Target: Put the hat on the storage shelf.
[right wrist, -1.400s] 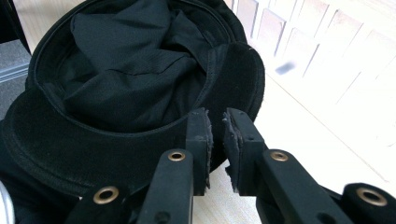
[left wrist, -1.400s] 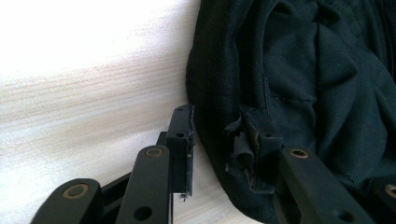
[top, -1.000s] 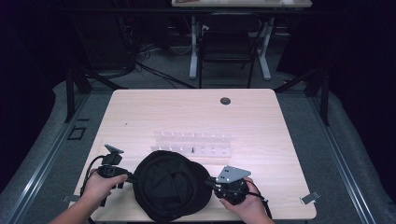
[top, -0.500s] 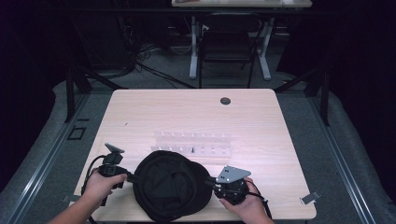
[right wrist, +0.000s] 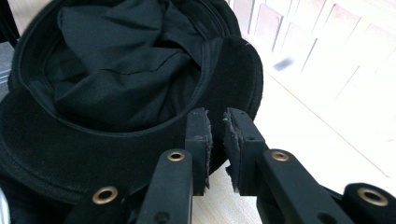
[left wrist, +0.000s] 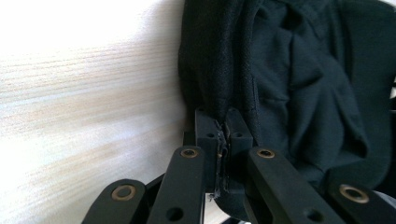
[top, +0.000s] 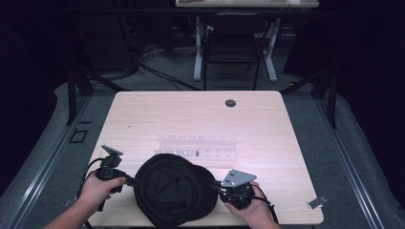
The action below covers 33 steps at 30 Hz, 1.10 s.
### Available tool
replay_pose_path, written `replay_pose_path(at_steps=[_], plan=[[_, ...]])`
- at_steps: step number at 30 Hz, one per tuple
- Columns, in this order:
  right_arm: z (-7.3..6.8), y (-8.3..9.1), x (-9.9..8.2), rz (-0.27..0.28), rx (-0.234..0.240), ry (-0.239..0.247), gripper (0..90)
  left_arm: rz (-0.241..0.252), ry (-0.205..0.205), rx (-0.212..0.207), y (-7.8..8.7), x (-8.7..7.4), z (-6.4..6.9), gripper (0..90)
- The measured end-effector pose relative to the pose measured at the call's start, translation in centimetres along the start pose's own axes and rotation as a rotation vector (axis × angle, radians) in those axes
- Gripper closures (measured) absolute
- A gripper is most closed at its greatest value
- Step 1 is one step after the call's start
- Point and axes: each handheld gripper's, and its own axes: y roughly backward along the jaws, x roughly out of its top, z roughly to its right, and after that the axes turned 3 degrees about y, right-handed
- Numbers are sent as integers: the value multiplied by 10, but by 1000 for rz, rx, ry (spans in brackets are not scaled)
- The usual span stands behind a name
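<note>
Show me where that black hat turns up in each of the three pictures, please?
High view: the black hat lies at the table's near edge, between the two hands.
Left gripper view: it takes up the right half; the left hand-held gripper pinches its rim.
Right gripper view: it takes up the upper left; the right hand-held gripper grips its brim.
Shared landmark: the pale wooden table.

We note: black hat (top: pixel 173 195) – matt woven cloth, crumpled lining, felt-like brim | table (top: pixel 200 119) – pale, smooth wood-grain top | rack (top: pixel 198 145) – clear glossy plastic | left gripper (left wrist: pixel 223 135) – matt black plastic, brass-coloured rivets.
</note>
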Motion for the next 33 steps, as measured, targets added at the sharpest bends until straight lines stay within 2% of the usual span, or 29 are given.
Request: replay_pose_path(at_steps=[4,15,19,22,24,27,33], plan=[[0,-1,-1,-11,-3,-3,793,16,4,-40,12,-1,5,881],[1,-2,-2,-17,-7,-7,788,23,-7,-74,26,-2,17,881],[2,-1,-2,-16,-9,-9,786,11,27,-100,30,-1,21,881],[2,-1,-2,-15,-7,-11,784,11,28,-117,33,-1,23,881],[2,-1,-2,-16,-7,-9,783,10,53,-153,36,-1,27,882],[3,0,-2,-13,-7,-11,781,15,56,-172,38,-1,28,881],[6,3,-1,-3,-16,-18,770,27,74,-256,41,-2,32,881]])
